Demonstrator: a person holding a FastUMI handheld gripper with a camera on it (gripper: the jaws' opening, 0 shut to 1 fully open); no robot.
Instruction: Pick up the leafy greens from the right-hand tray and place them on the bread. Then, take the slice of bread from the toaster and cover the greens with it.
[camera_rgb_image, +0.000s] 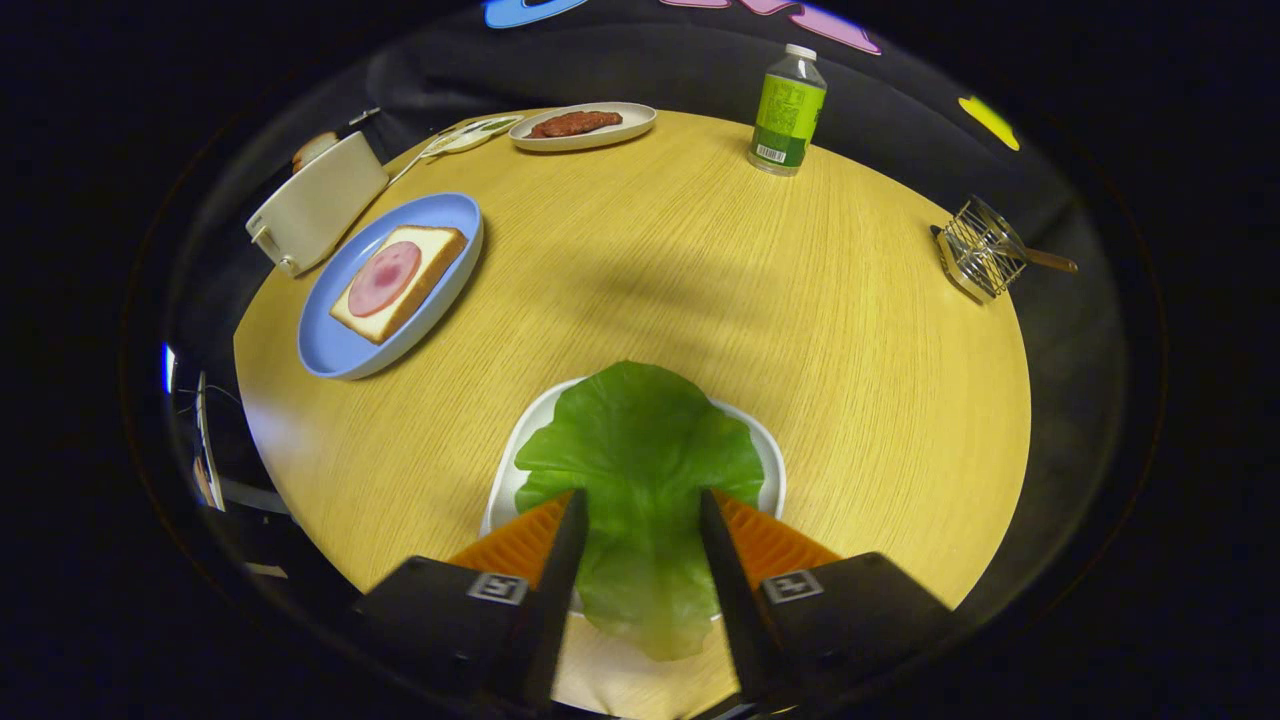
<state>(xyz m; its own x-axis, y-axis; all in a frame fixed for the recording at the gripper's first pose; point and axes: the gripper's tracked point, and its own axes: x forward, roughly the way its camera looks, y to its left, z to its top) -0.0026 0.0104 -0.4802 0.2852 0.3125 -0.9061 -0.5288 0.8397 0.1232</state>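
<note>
Gripper view: gripper (640, 500) hangs over the near edge of a round wooden table (800, 330), fingers spread apart w/ a leafy green (640, 450) lying between them. Jaws look released; can't tell if either finger touches the leaf, no sign of both pressing on it. The leaf sits on a white tray (770, 460), covering most of it & spilling over the near rim toward the camera.

Beyond fingers, off to the left: blue plate (330, 355) w/ a slice of bread (420, 275) lying flat on it, a round pink slice of ham (383, 278) on top of the bread. Plate is well apart from the tray. Just beyond the plate, at table's edge, a white toaster (315, 205) w/ a bread slice (313, 147) sticking up out of its slot.

Far side of table: oval beige dish (630, 125) holding a reddish-brown piece of meat (575, 123); just beside it to the left, a small flat light-coloured item w/ green print, too small to tell what. Green bottle (788, 110) w/ white cap stands upright at the far edge, right of the dish. Far right, off the table's edge, a wire rack (980, 250) w/ a wooden handle.
</note>
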